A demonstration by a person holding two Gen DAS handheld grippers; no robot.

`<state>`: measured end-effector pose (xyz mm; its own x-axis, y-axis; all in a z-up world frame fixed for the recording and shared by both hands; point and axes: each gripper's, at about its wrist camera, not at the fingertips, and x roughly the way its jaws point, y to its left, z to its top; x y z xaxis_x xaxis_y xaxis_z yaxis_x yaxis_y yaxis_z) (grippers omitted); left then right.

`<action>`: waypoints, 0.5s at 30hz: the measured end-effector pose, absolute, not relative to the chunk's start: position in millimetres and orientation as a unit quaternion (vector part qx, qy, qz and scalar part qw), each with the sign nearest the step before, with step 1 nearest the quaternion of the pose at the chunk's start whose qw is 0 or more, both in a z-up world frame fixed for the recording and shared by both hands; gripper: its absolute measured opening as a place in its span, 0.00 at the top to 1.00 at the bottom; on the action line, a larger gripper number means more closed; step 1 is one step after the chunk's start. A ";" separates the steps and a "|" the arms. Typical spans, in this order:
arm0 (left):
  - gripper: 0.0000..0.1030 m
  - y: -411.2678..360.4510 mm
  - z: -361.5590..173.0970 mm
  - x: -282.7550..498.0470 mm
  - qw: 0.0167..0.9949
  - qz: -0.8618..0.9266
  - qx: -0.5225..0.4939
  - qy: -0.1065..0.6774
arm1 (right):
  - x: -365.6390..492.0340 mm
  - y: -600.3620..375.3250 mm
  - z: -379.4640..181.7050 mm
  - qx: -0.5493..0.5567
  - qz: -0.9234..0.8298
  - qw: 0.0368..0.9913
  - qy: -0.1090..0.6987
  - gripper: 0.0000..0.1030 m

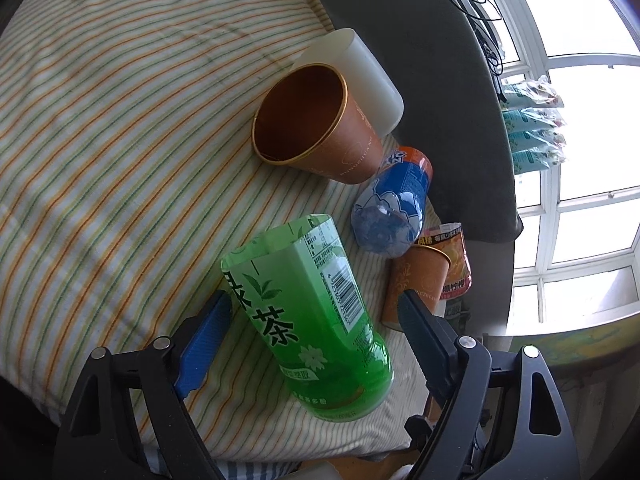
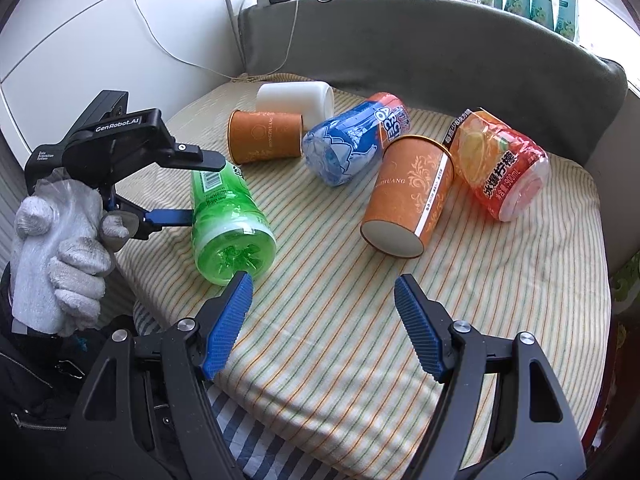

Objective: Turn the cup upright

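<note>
Left gripper (image 1: 316, 312): jaws wide, flanking the green cup (image 1: 308, 312), grip not clear
Green cup: on its side near the striped cushion's (image 1: 100, 140) front-left edge
Right gripper (image 2: 324, 292): wide, holding nothing, above bare cushion

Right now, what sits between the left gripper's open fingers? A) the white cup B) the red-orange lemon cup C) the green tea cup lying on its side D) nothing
C: in both wrist views the left gripper has its fingers spread on either side of the green tea cup, which lies on its side on the striped cushion; whether the pads touch it I cannot tell.
</note>
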<state>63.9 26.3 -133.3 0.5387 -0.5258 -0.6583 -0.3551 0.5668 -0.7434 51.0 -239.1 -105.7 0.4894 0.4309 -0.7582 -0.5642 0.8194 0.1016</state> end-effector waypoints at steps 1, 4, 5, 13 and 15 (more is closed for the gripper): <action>0.21 26.1 -133.7 64.8 0.746 -0.056 -0.461 0.477 | 50.5 -239.5 -106.2 -0.082 0.289 0.859 0.414 0.26; 0.23 26.1 -136.0 67.1 0.747 -0.051 -0.459 0.479 | 51.0 -239.7 -107.1 -0.084 0.287 0.860 0.414 0.26; 0.25 25.2 -136.7 68.2 0.747 -0.050 -0.456 0.480 | 50.9 -239.4 -107.3 -0.085 0.287 0.860 0.414 0.26; 0.37 22.3 -136.3 69.5 0.757 -0.052 -0.443 0.477 | 51.7 -239.5 -107.9 -0.087 0.281 0.861 0.415 0.26; 0.38 21.7 -134.2 69.7 0.762 -0.054 -0.439 0.473 | 51.5 -239.8 -107.6 -0.086 0.281 0.861 0.415 0.26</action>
